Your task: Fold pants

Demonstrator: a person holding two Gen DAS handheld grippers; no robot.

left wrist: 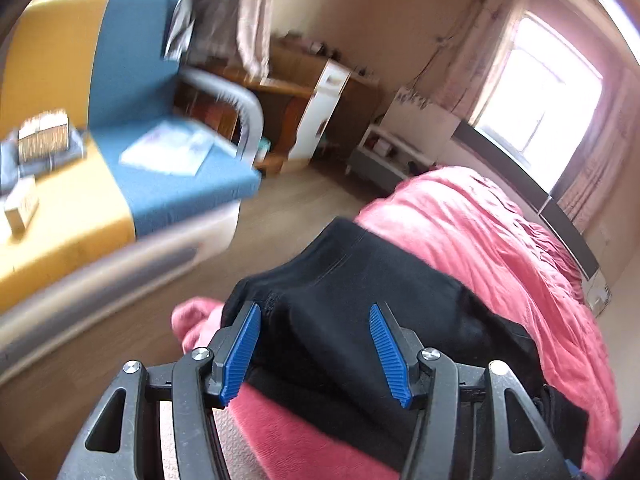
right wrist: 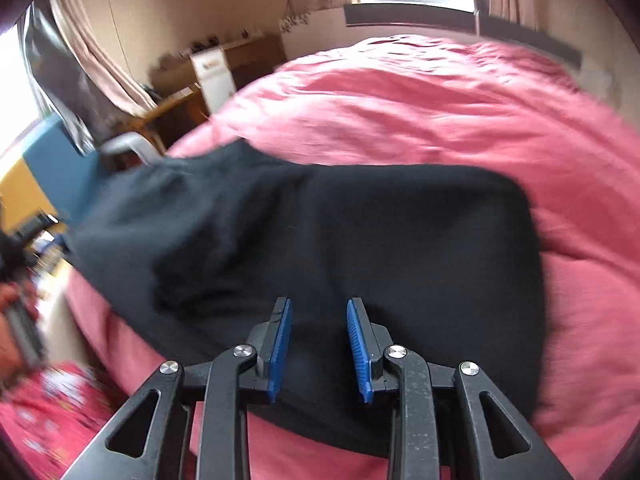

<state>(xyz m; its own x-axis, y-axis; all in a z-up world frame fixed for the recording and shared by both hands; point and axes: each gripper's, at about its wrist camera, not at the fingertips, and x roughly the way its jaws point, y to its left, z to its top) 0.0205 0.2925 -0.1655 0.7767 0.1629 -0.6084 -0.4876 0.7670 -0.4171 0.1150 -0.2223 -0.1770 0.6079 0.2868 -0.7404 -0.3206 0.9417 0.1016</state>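
Note:
The black pants [right wrist: 360, 240] lie folded on the pink bedspread [right wrist: 420, 96]; one part rises toward the left in the right wrist view. In the left wrist view the pants [left wrist: 352, 292] are bunched near the bed's edge. My left gripper [left wrist: 314, 312] is open, its blue pads [left wrist: 242, 352] on either side of the black cloth, gripping nothing. My right gripper [right wrist: 319, 310] is open just above the near part of the pants, holding nothing.
A blue and yellow sofa [left wrist: 132, 92] with a grey armrest [left wrist: 240, 108] stands left of the bed, with boxes and papers on it. Wooden floor [left wrist: 304, 196] lies between. Wooden shelves [left wrist: 320, 100] and a window [left wrist: 536, 108] are at the back.

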